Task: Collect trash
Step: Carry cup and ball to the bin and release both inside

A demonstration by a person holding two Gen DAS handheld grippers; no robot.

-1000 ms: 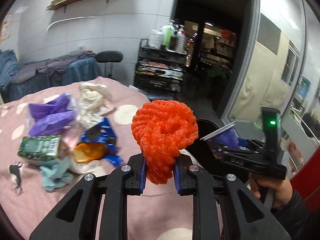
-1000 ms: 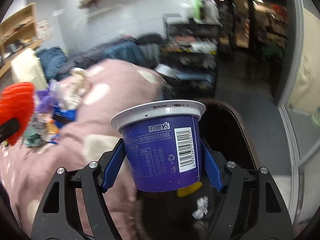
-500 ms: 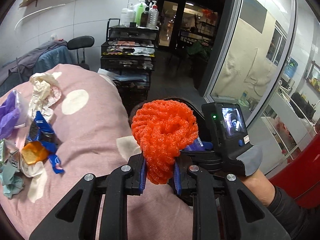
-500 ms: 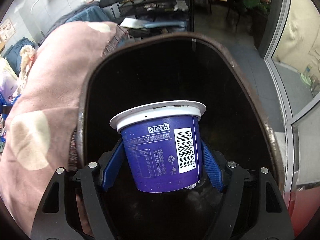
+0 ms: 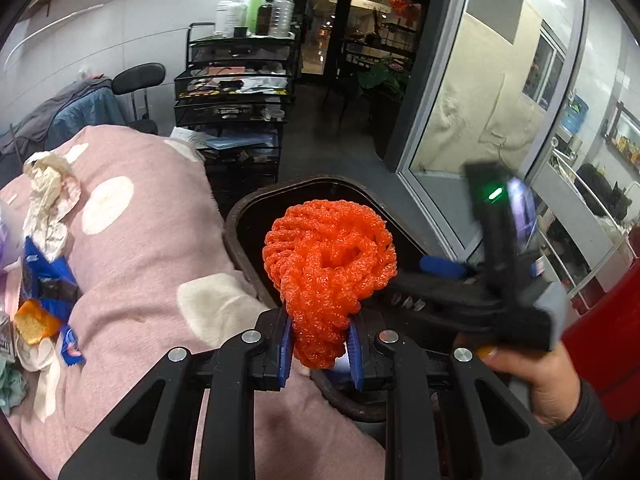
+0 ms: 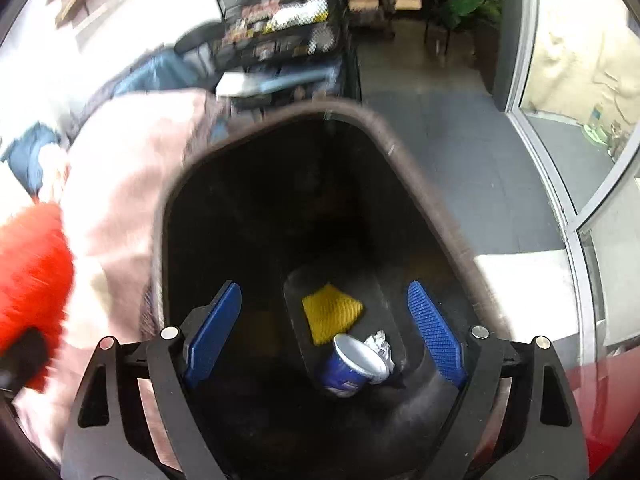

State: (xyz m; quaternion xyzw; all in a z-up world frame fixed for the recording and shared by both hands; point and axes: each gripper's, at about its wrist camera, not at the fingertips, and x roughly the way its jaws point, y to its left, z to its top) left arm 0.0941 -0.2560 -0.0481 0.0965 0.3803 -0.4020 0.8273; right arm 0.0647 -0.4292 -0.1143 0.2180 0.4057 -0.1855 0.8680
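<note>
Fingers of my left gripper [image 5: 320,344] are pinched on the orange foam net [image 5: 328,268], which sits just above the near rim of the bin [image 5: 256,216]. My right gripper [image 6: 324,328] hangs spread wide and empty over the bin's [image 6: 384,140] mouth, with free room between its pads. Far below them, at the bottom, lie a blue cup [image 6: 352,364] on its side, a yellow net [image 6: 330,312] and crumpled paper [image 6: 380,346]. Left of my left fingers, wrappers [image 5: 48,276] lie on the pink blanket [image 5: 152,240].
</note>
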